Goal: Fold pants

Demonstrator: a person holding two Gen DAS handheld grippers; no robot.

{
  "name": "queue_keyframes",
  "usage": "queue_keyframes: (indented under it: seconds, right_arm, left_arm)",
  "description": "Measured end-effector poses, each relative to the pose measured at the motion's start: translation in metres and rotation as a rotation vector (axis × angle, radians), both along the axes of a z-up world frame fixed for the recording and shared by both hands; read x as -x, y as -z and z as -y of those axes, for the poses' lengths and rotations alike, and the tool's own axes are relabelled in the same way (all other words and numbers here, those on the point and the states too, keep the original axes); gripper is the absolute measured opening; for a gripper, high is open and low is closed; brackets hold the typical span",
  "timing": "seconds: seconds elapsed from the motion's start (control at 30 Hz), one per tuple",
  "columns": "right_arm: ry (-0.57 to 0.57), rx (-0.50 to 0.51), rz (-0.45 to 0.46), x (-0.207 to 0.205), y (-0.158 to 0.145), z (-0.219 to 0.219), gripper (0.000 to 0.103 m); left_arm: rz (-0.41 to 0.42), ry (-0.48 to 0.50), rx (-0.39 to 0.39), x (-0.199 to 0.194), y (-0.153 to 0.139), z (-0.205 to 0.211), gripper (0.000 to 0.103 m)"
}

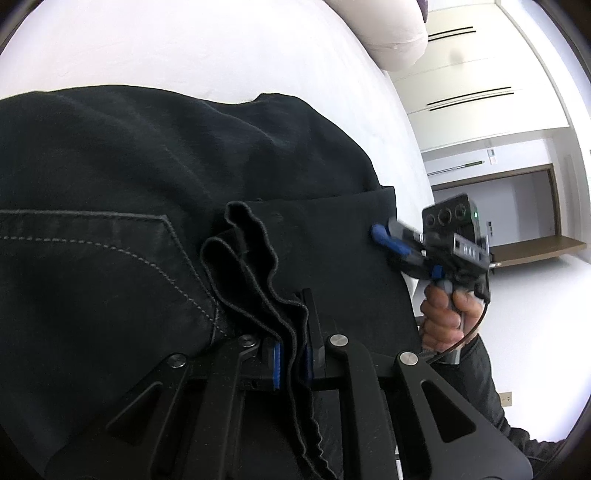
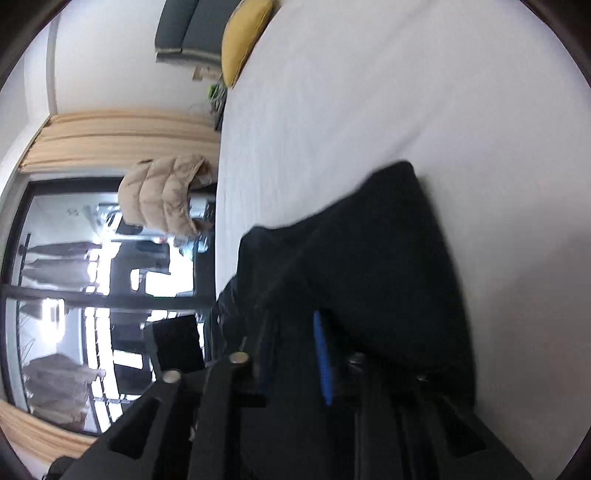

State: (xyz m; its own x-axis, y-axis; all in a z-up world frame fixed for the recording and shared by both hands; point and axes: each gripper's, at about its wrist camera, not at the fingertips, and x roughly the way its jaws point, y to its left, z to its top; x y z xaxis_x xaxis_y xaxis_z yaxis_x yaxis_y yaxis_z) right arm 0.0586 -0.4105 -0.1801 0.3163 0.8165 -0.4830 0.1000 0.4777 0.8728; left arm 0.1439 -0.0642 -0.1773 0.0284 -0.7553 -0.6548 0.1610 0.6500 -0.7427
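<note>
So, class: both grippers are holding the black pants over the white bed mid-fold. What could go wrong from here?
1. The left gripper pinches several wavy hem layers of the pants; a layer could slip out.
2. The right gripper grips only the edge, so its corner may drop.
3. The folded part lies near the bed edge and might slide off.

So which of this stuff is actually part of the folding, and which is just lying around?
Part of the job: black pants, left claw, right claw.

Just lying around: white pillow, yellow cushion, tan puffer jacket, white bed.
</note>
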Motion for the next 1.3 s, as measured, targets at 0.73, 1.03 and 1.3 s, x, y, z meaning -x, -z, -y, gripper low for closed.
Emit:
queue_keyframes:
  seconds: [0.73, 1.03, 1.3]
  right_arm:
    - [-0.12, 0.218, 0.162, 0.15, -0.075, 0.006, 0.053]
    - [-0.074, 0.091, 0.158, 0.029, -0.059, -0.02, 0.056]
    - [0.01, 0.056, -0.012, -0.021, 0.009, -0.019, 0.008]
  left_arm:
    - [0.164, -0.092, -0.144, 0.03, -0.067, -0.076, 0.01]
    - [0.24, 0.077, -0.138, 0.04, -0.063, 0.0, 0.01]
    - [0.096, -0.033, -0.051, 0.01, -0.014, -0.032, 0.01]
